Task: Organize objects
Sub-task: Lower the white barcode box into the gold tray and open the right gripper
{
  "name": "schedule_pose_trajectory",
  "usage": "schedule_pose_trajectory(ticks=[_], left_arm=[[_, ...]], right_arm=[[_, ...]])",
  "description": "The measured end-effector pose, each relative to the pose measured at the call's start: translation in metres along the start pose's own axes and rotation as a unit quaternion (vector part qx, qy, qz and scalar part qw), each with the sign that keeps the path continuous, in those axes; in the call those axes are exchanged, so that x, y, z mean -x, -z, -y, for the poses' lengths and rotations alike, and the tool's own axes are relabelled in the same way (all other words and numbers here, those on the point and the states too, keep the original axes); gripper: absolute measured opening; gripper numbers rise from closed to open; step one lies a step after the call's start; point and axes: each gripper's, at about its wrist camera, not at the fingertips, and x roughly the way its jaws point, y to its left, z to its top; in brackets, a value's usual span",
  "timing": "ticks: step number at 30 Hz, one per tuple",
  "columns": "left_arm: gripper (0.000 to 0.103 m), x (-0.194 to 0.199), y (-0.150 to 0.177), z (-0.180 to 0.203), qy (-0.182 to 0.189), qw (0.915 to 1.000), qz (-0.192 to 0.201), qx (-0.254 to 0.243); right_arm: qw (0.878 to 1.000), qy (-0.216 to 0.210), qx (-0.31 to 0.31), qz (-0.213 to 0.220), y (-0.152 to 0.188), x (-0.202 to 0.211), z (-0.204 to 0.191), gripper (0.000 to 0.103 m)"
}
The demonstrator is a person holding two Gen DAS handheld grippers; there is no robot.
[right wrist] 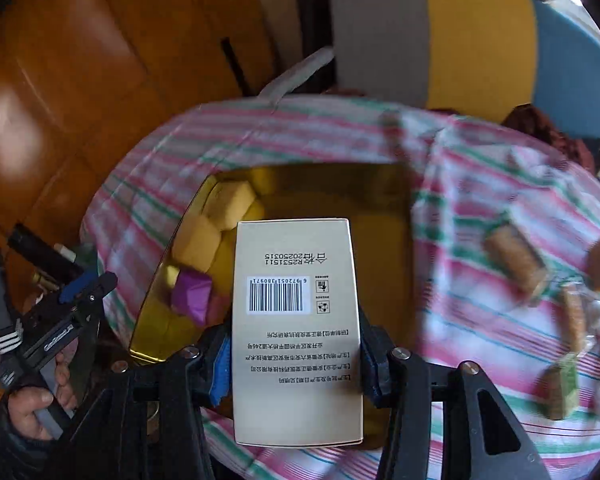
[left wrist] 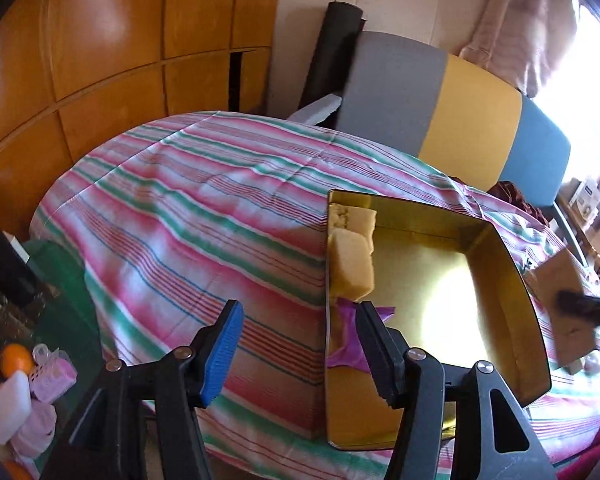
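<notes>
The gold tin (left wrist: 496,264) sits open on the striped cloth (left wrist: 188,208) and serves as the landmark here. In the right wrist view, the right gripper (right wrist: 296,364) is closed on a beige carton (right wrist: 296,332), its fingers pressed against the carton's two long sides; the barcode face is up and the carton's far end reaches out over the near part of the tin (right wrist: 164,320). The same carton (left wrist: 564,300) shows blurred in the left wrist view, just outside the tin's right wall, with a dark finger across it.

Inside the tin, at its far-left corner, lie two yellow blocks (right wrist: 216,220), touching each other; in the left wrist view one yellow block (left wrist: 350,262) shows against the left wall, doubled by reflection. Nearer along that wall sits a purple wrapped piece (right wrist: 192,294), just left of the carton.

The left gripper (left wrist: 298,352) stands wide open and holds nothing: its blue-padded finger (left wrist: 224,354) is over the cloth outside the tin's left wall, while the other finger is over the tin's left edge, beside the purple piece (left wrist: 348,340). The left gripper (right wrist: 85,286) also appears beyond the tin's left side in the right wrist view, held by a hand (right wrist: 36,396).

To the right of the tin, several small wrapped snacks (right wrist: 516,260) lie scattered on the cloth, too blurred to identify for sure.
</notes>
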Motion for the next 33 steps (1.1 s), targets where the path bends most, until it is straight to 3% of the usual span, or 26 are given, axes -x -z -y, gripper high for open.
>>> schedule_pose_trajectory(ticks=[6, 25, 30, 33], left_arm=[[0.061, 0.002, 0.010, -0.010, -0.003, 1.0000, 0.002, 0.003], [0.064, -0.001, 0.019, -0.022, -0.015, 0.9998, -0.001, 0.014], [0.066, -0.002, 0.019, -0.022, -0.015, 0.9998, -0.001, 0.014], [0.066, -0.001, 0.019, -0.022, -0.018, 0.9997, 0.001, 0.014]], right_arm=[[0.998, -0.004, -0.011, -0.062, 0.001, -0.071, -0.034, 0.050], [0.994, 0.025, -0.055, -0.090, 0.012, -0.108, -0.051, 0.052], [0.991, -0.033, -0.083, -0.103, 0.016, -0.115, -0.056, 0.054], [0.985, -0.069, -0.107, -0.113, 0.022, -0.119, -0.054, 0.065]])
